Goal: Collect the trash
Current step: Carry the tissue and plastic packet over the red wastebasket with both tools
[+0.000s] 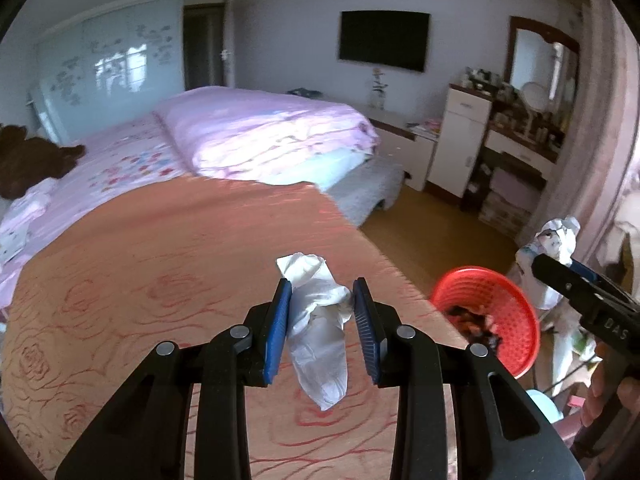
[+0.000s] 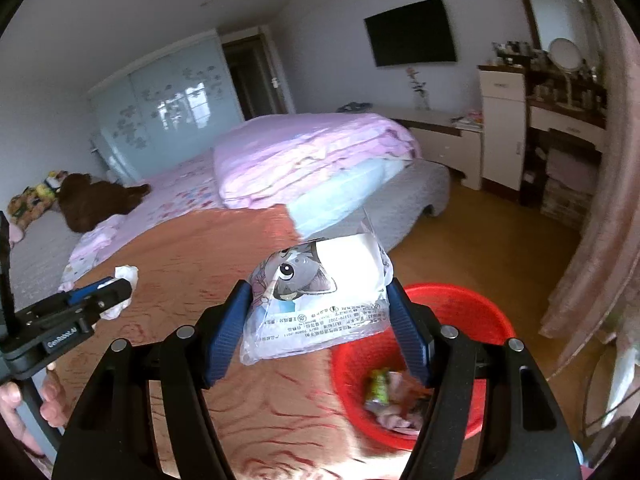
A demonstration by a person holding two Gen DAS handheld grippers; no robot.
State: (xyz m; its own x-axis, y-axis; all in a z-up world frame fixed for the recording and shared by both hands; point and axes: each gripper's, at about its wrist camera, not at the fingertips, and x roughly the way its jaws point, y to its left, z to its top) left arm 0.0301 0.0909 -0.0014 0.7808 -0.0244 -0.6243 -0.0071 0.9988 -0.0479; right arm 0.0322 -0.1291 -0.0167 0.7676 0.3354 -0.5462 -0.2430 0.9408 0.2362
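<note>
My left gripper [image 1: 322, 294] is shut on a crumpled white tissue [image 1: 320, 332] that hangs down between its blue pads, above an orange rose-patterned bedspread [image 1: 160, 280]. My right gripper [image 2: 320, 300] is shut on a clear plastic wrapper [image 2: 320, 300] printed with a grey cartoon cat. A red plastic basket [image 2: 460, 304] with several scraps of trash inside stands on the floor just past the bed's edge, below and right of the wrapper. In the left wrist view the basket [image 1: 508, 292] lies to the right, with the right gripper [image 1: 560, 268] and its wrapper [image 1: 556, 236] above it.
A folded pink quilt [image 2: 308, 156] lies on the bed beyond. A brown plush toy [image 2: 96, 200] rests at the far left. A white cabinet [image 2: 500, 128], a dressing table [image 2: 568, 116] and a pink curtain [image 2: 596, 200] line the right side. Wooden floor [image 2: 492, 232] shows behind the basket.
</note>
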